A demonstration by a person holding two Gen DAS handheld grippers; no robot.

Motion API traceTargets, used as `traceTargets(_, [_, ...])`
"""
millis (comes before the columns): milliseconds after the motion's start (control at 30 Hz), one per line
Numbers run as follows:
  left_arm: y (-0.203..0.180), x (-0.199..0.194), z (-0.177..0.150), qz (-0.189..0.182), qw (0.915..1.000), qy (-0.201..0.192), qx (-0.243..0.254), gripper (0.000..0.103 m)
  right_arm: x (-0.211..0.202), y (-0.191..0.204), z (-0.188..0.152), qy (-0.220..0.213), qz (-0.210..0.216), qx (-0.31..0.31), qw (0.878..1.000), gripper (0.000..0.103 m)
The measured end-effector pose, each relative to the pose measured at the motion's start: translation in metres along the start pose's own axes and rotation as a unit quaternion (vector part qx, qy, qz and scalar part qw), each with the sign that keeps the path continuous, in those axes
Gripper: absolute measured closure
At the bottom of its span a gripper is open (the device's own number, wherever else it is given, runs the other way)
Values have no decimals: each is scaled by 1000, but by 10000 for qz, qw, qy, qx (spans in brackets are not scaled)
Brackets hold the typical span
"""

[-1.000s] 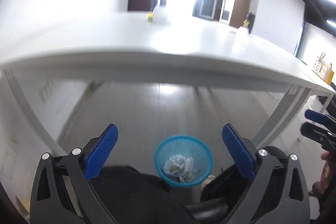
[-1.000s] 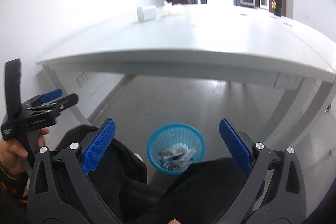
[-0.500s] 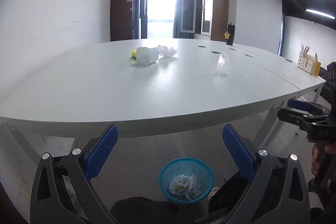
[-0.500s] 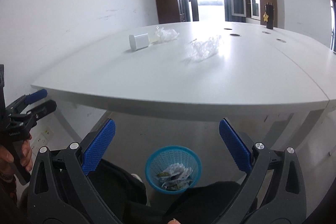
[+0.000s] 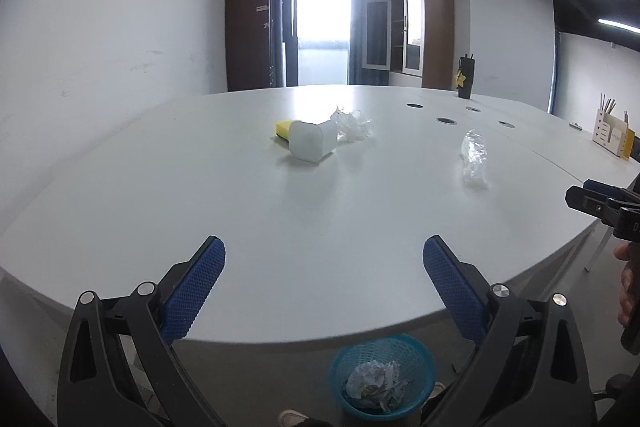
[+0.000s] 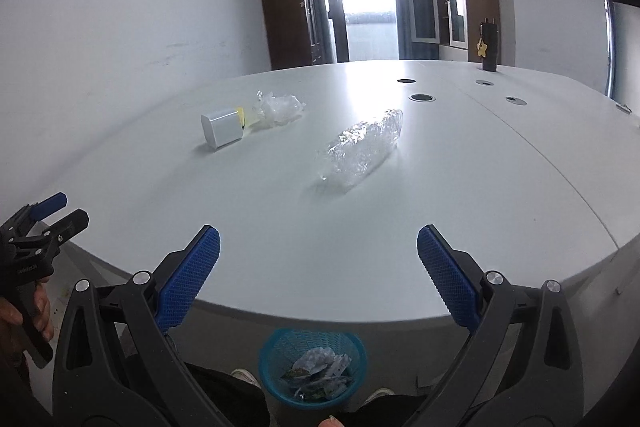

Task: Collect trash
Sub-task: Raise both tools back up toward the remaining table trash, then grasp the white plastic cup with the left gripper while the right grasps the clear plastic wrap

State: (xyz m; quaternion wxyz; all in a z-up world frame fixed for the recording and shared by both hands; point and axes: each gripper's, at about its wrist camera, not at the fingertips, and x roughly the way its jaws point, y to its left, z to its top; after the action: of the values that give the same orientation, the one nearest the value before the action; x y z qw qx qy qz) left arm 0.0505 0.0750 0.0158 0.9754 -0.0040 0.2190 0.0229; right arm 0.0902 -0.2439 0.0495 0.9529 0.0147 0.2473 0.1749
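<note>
A: Where does the trash sit?

B: On the white tabletop. A crushed clear plastic bottle lies on its side, well apart from a white container that touches a yellow sponge and a crumpled clear wrapper.

A: And the grippers?

B: The left gripper and the right gripper both hover at the near edge, blue pads spread wide, holding nothing. Below the edge stands a blue mesh bin with wrappers inside.
</note>
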Motion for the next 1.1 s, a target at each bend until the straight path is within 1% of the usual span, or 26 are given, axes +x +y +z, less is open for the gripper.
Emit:
traceTargets(133, [10,18,21,-5,9999,0,107,6,29,-5,22,156,-45,22,9999,8])
traceTargets(200, [13,30,31,83,9996,-38,282,6,43,-6,31,223,-65,18,9997,8])
traceTargets(300, [21,52,45,235,9983,50,525,6,65,-9,45,337,-149,5,9993,8])
traceTargets(400, [31,79,62,166,9984,138,519,6,84,-13,58,432,-268,21,9987,8])
traceTargets(467, [38,103,76,162,9981,281,519,6,98,-16,66,534,-462,0,9975,8])
traceTargets(533, [40,125,89,116,9976,401,549,6,109,-19,72,593,-547,33,9967,8])
traceTargets(567, [41,134,93,99,9974,446,553,6,116,-20,75,661,-545,59,9963,8])
traceTargets(633, [43,156,99,75,9962,663,554,6,128,-23,77,822,-496,114,9953,9])
traceTargets(700, [47,181,101,162,9933,969,616,6,139,-25,79,960,-512,124,9940,9])
traceTargets(767, [52,202,101,312,9905,1183,625,6,149,-28,82,1036,-529,117,9931,9])
traceTargets(800, [56,210,101,331,9897,1267,579,6,155,-30,84,1060,-527,149,9929,11])
traceTargets(867, [64,218,105,374,9906,1260,384,6,162,-31,88,1111,-384,230,9928,13])
traceTargets(900, [67,223,108,375,9906,1281,287,6,169,-31,89,1214,-360,189,9918,13])
traceTargets(933, [68,228,110,316,9901,1346,248,6,175,-30,90,1292,-352,163,9909,16])
traceTargets(1000, [68,240,113,215,9883,1495,219,6,184,-32,91,1424,-366,181,9890,19])
traceTargets(1100, [67,258,113,204,9850,1696,245,6,197,-43,93,1591,-352,371,9859,27])
